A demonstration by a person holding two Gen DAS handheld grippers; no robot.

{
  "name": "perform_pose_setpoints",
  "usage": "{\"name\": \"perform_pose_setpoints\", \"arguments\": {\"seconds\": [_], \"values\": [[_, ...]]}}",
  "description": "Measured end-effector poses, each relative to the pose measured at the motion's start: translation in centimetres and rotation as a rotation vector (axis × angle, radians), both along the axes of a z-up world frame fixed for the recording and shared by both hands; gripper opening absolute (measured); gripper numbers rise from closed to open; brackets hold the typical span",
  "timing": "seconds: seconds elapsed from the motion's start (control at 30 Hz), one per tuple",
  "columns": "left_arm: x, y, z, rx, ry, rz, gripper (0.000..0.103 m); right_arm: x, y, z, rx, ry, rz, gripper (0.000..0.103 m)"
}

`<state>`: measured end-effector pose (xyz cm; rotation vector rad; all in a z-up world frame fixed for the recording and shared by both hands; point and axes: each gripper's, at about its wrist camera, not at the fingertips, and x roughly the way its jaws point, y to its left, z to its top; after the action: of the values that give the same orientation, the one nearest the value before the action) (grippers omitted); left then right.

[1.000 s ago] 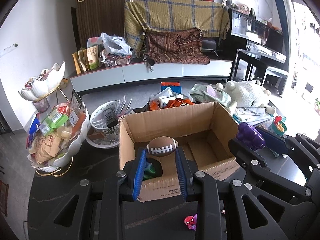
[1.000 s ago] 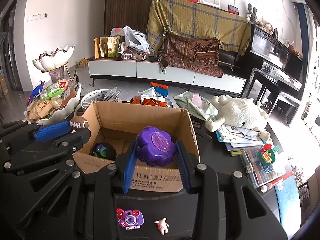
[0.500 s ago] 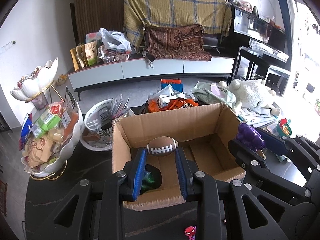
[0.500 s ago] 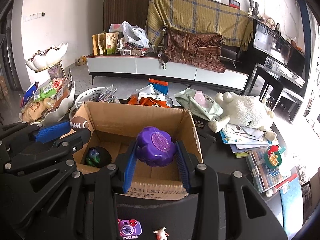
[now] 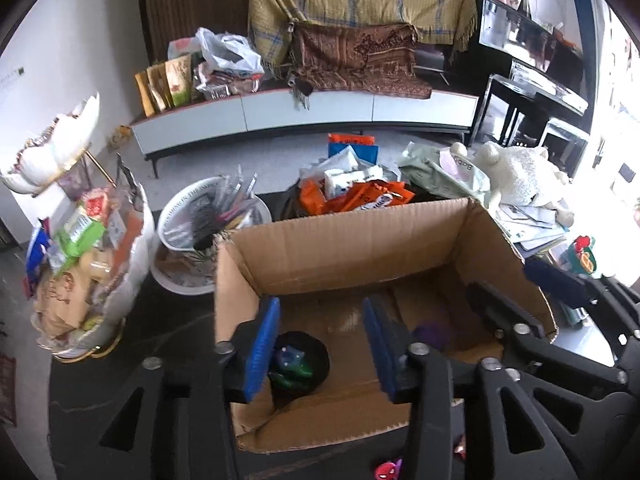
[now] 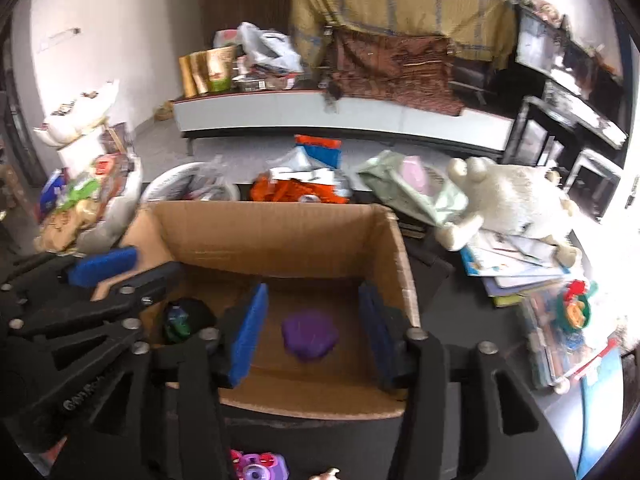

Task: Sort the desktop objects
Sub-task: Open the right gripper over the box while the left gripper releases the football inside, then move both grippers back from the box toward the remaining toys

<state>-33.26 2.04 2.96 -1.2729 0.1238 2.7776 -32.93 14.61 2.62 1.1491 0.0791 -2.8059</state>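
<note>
Both tools hang over the open brown cardboard box (image 5: pixel 360 248), and to my eye the step in hand is letting toys drop into it; done well, that means keeping each pair of fingers above the box floor and inside its walls, then lifting straight up so no blue pad catches the torn front flap. Going from the left, a white shell-shaped dish on a gold stand (image 5: pixel 132 256) is heaped with wrapped snacks, and next to it a white round tub (image 5: pixel 176 236) bristles with pens and a dark brush. Then comes the box itself: on its left side lies a black and green round toy (image 5: pixel 298 364), seen between the blue pads of the left gripper (image 5: pixel 320 350), whose jaws are spread wide and hold nothing. Further right on the box floor sits the purple flower-shaped toy (image 6: pixel 310 338), lying free beneath the right gripper (image 6: pixel 312 338), whose jaws also stand apart and empty. I can't make out a football anywhere in the box from here. Behind the box sits a pile of orange packets (image 5: pixel 352 196); to its right a cream plush sheep (image 6: pixel 516 204) sprawls over a stack of books. At the near table edge a pink-purple toy camera (image 6: pixel 260 466) lies unsorted.
</note>
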Motion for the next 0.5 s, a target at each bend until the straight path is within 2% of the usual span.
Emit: {"name": "perform_pose_setpoints", "arguments": {"seconds": [0.07, 0.23, 0.43, 0.5], "values": [[0.7, 0.0, 0.4, -0.018, 0.019, 0.014, 0.052, 0.6, 0.0, 0.3, 0.017, 0.014, -0.009, 0.051], [2.6, -0.5, 1.5, 0.007, 0.031, 0.021, 0.053, 2.5, -0.1, 1.4, 0.043, 0.054, -0.011, 0.051], [5.1, -0.9, 3.0, 0.032, 0.036, 0.025, 0.054, 4.9, 0.3, 2.8, 0.006, 0.076, -0.005, 0.051], [5.8, -1.2, 3.4, 0.049, 0.04, 0.034, 0.06, 5.8, 0.3, 3.4, 0.002, 0.091, -0.009, 0.051]]}}
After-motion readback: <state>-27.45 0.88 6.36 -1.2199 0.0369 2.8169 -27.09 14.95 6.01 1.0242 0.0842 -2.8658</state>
